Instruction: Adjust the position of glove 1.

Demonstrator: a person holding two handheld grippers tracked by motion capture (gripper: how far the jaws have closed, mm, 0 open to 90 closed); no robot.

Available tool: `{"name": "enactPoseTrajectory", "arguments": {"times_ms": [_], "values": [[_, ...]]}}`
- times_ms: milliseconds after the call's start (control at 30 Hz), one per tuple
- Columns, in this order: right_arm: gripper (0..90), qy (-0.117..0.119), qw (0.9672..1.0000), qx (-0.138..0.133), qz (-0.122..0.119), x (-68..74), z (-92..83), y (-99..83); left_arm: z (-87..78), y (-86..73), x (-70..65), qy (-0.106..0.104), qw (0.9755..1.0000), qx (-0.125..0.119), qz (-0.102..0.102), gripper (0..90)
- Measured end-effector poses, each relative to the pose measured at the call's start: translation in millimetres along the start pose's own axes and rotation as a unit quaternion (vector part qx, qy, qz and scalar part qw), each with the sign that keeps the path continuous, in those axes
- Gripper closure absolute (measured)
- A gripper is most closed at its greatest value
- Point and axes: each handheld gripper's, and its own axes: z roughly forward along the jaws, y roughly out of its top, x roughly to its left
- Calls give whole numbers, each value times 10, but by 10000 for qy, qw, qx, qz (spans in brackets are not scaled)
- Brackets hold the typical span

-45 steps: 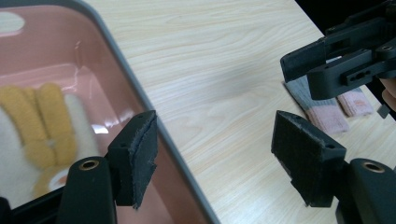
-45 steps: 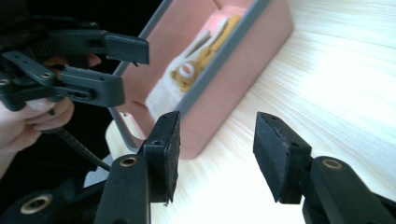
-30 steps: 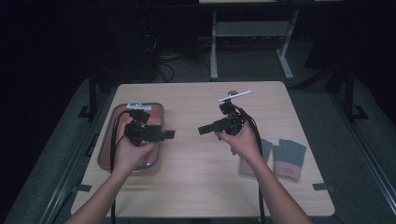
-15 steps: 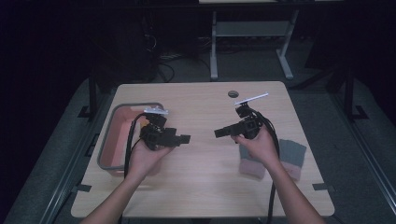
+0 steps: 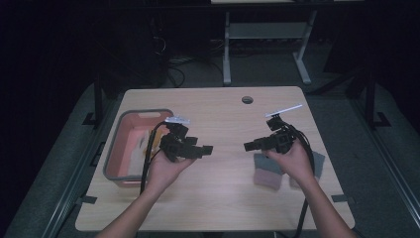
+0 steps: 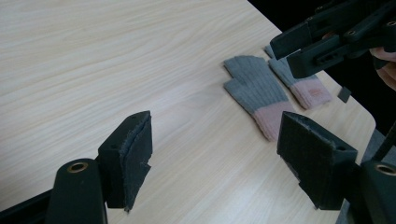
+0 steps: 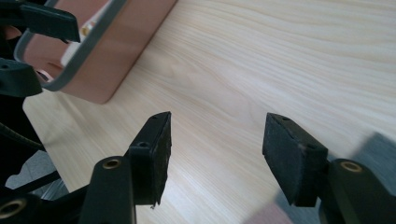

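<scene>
Pale wooden surface point(image 5: 223, 198): both gloves point(image 6: 261, 91) lie untouched by its right edge, the pink bin point(image 5: 124, 148) waits at the left. The left gripper point(image 5: 205, 148) gapes empty, and the right gripper point(image 5: 246, 147), jaws just widening, carries nothing.

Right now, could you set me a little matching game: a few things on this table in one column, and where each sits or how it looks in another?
Things:
1. bin
2. gloves
3. hole
4. left gripper

Places or states:
A. near the table's far edge
B. lying flat by the person's right hand, grey with pink cuffs
C. jaws open, nothing between them
D. at the table's left side, pink with a grey rim

Pairs: 1-D, 2-B, 3-A, 4-C
</scene>
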Motion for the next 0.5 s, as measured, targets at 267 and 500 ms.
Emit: {"name": "enactPoseTrajectory", "arguments": {"times_ms": [267,500], "values": [[413,-201,9997,5,106,-165,-130,-143,150,13,-116,-139,9999,36,78,262],[413,-294,9992,14,264,-305,-247,-261,234,27,-199,-216,9997,76,103,254]]}}
